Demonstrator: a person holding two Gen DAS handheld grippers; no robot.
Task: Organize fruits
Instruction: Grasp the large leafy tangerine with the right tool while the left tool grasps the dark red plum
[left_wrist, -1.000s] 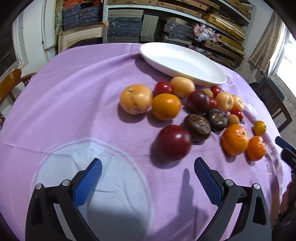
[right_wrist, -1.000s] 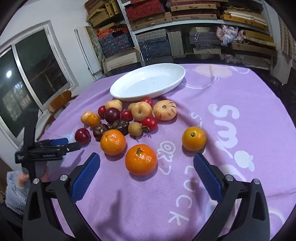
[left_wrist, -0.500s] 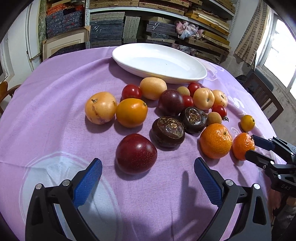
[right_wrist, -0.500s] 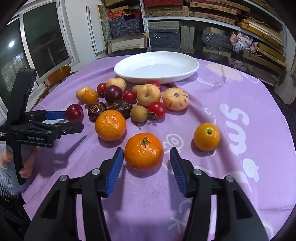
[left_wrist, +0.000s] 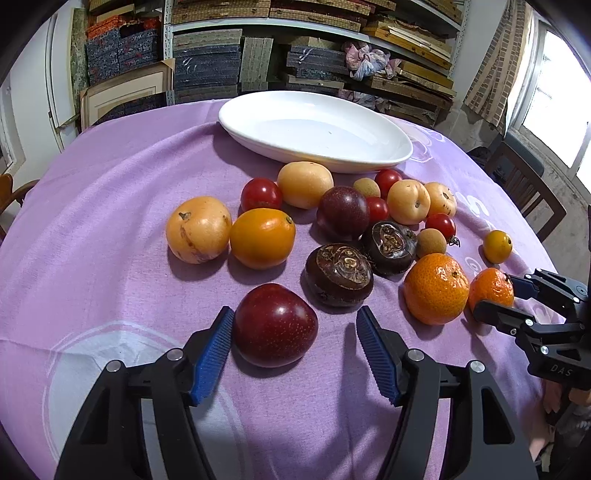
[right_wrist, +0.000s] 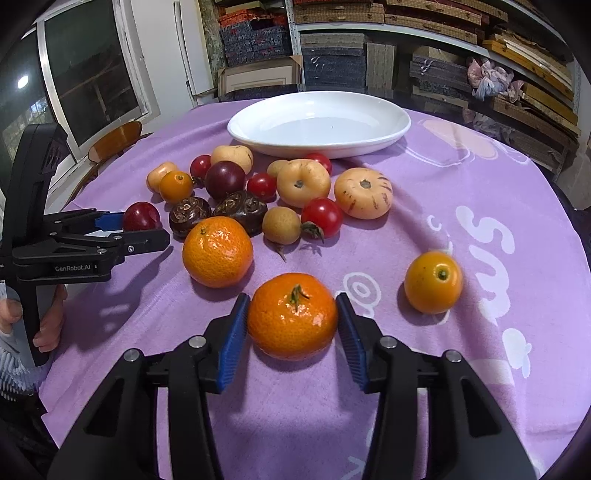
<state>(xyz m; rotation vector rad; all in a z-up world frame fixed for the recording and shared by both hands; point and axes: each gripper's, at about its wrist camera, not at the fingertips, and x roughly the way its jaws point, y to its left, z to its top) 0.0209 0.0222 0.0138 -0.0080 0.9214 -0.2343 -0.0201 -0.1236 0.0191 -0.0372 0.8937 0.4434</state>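
A round table under a lilac woven cloth (left_wrist: 110, 206), printed with white rings and letters, stands in a storeroom; metal shelving (left_wrist: 314, 48) behind it is packed with flat patterned boxes, straw-coloured mats and a bundle of pale fabric. A window (right_wrist: 85, 74) lies to one side, a wooden chair (left_wrist: 532, 192) to the other.

A glossy white oval dish (left_wrist: 369, 162) sits at the far side, nothing in it. In front of it the fruit lies loose on the cloth: smooth red cherry tomatoes, pale yellow-orange round fruits, two dark brown ridged water chestnuts (left_wrist: 340, 273), a striped cream melon-like fruit (right_wrist: 364, 192).

The left gripper (left_wrist: 295, 332) has just been closing around a shiny dark red plum (left_wrist: 275, 325); its ribbed blue pad on the left is at the skin, the other pad stands clear, so the plum is not clamped. The right gripper (right_wrist: 291, 325) has likewise been closing, and both of its blue pads press the sides of a dimpled orange mandarin with a green stem (right_wrist: 291, 314) resting on the cloth. A second mandarin (right_wrist: 218, 251) lies just beside it.

The fisheye rim cuts off the table's edges. Of the person only fingers (right_wrist: 48, 325) and a ribbed cuff show.
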